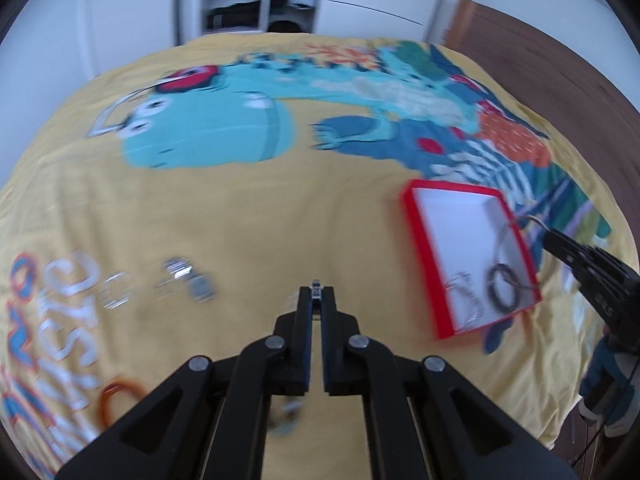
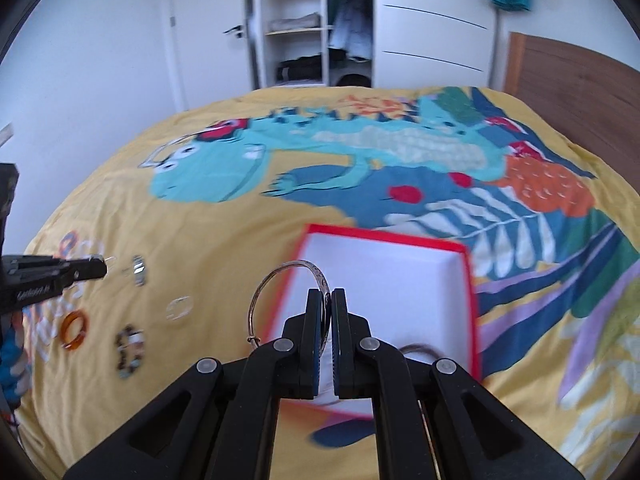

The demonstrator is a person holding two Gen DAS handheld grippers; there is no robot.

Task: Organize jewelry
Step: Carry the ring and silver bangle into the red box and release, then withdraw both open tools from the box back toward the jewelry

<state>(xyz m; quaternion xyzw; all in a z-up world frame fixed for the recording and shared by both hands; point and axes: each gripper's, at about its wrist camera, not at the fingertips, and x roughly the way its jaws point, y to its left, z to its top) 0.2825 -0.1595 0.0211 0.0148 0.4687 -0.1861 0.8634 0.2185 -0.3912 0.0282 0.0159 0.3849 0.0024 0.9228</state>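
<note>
Right wrist: right tool [image 2: 327, 292] grips bangle [image 2: 276, 276].

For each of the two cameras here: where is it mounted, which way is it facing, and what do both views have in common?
Left wrist view: sits on the left gripper, looking down along its shut fingers at the yellow bedspread; the right gripper enters from the right by the red box.
Right wrist view: sits on the right gripper, shut on a thin metal bangle above the red box; the left gripper shows at the left edge.
Shared: bedspread, box, orange ring, wardrobe beyond.
</note>
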